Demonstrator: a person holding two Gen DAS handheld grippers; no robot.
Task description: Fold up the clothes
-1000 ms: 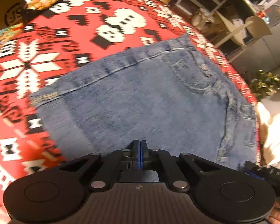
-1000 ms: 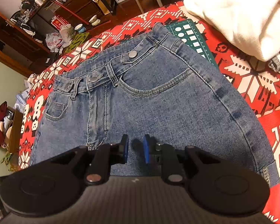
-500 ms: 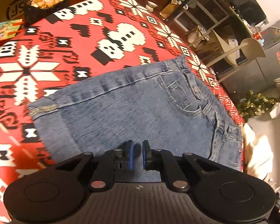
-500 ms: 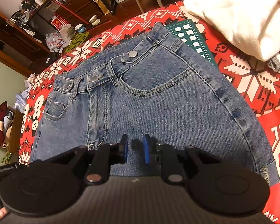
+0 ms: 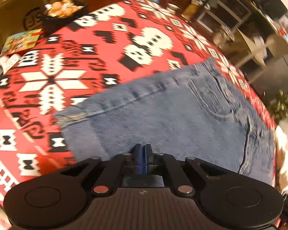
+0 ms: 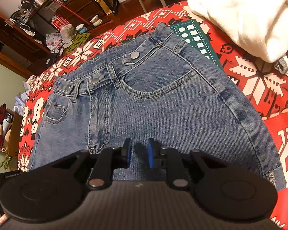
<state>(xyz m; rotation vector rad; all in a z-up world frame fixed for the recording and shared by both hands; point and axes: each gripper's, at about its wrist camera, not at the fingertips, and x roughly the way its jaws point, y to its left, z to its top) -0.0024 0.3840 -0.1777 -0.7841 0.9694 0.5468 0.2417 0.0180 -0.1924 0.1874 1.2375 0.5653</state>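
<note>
Blue denim shorts (image 6: 163, 105) lie flat on the red patterned tablecloth (image 6: 259, 88), waistband and buttons at the far side. My right gripper (image 6: 139, 147) hovers over the lower front of the shorts, open by a small gap with nothing between its pads. In the left wrist view the same shorts (image 5: 163, 118) spread ahead of my left gripper (image 5: 144, 149), which sits over the leg part near the hem. Its jaws are opening, though the blue pads look nearly together in this blurred frame, and no cloth shows between them.
A white garment (image 6: 240, 15) is heaped at the far right of the table, over a green cutting mat (image 6: 199, 36). A dark basket of food (image 5: 63, 13) and a colourful booklet (image 5: 21, 40) sit at the far left edge. Cluttered shelves and chairs stand beyond.
The left gripper's pads stood parted half a second ago and look close together now; its view has rolled and shifted slightly. The right gripper and the shorts have not moved.
</note>
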